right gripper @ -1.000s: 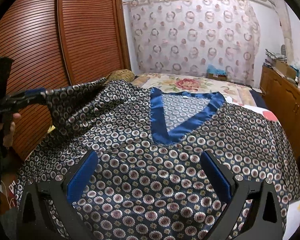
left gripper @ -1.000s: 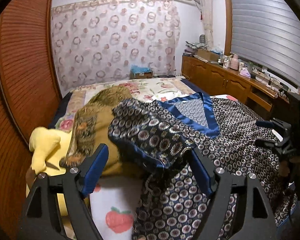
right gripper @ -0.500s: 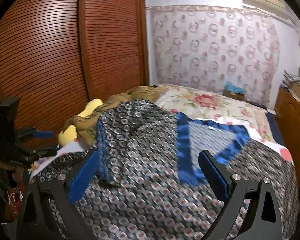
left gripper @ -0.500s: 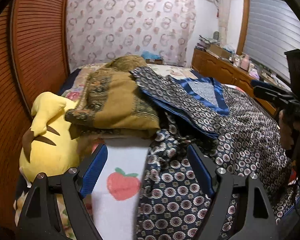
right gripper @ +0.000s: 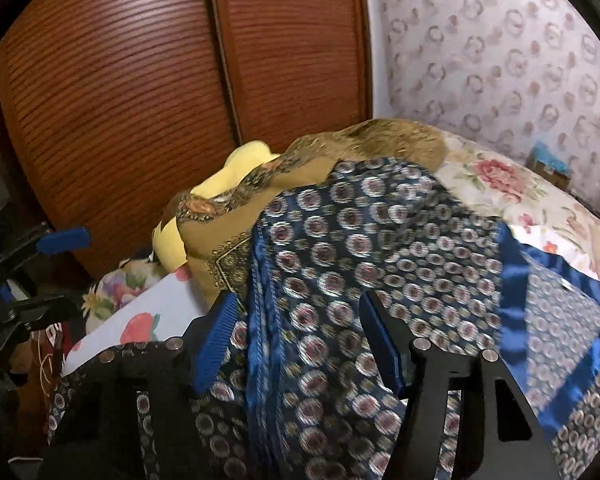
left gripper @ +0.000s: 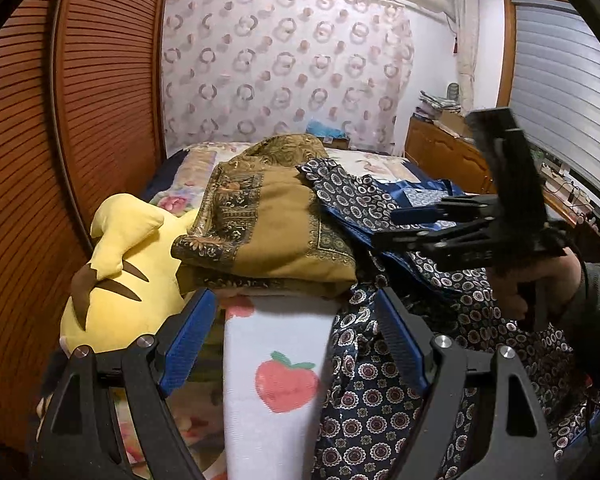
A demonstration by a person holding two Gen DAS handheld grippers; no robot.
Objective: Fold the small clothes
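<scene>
Here the patterned navy top [right gripper: 380, 248] with its blue satin trim lies spread over the bed [right gripper: 512, 196], its near-left part folded over so that a trimmed edge runs down toward the right gripper [right gripper: 298, 344]. The right gripper's fingers [right gripper: 216, 340] have just been closing; they stand partly apart with the folded edge of the top lying between them, and the pads do not visibly press on the cloth. This view is blurred, so finer contact cannot be told. In the left wrist view the right gripper [left gripper: 396, 226] shows from the side, held in a hand [left gripper: 536, 284] above the top [left gripper: 384, 392]. The left gripper [left gripper: 296, 348] hangs with its fingers [left gripper: 188, 340] wide apart and nothing held; between them lies a white cloth with a peach print [left gripper: 276, 380], with the top's near edge just inside the right-hand finger. Beside the top, to its left, sits a folded mustard-brown garment [left gripper: 276, 232] with a dark ornate border, resting partly on a yellow plush toy [left gripper: 120, 276] and touching the top's folded part. The toy lies near the wooden louvred wardrobe doors [right gripper: 140, 92]. A curtain with ring patterns [left gripper: 284, 72] hangs behind the head of the bed, and a wooden cabinet [left gripper: 440, 152] stands along the right wall.
</scene>
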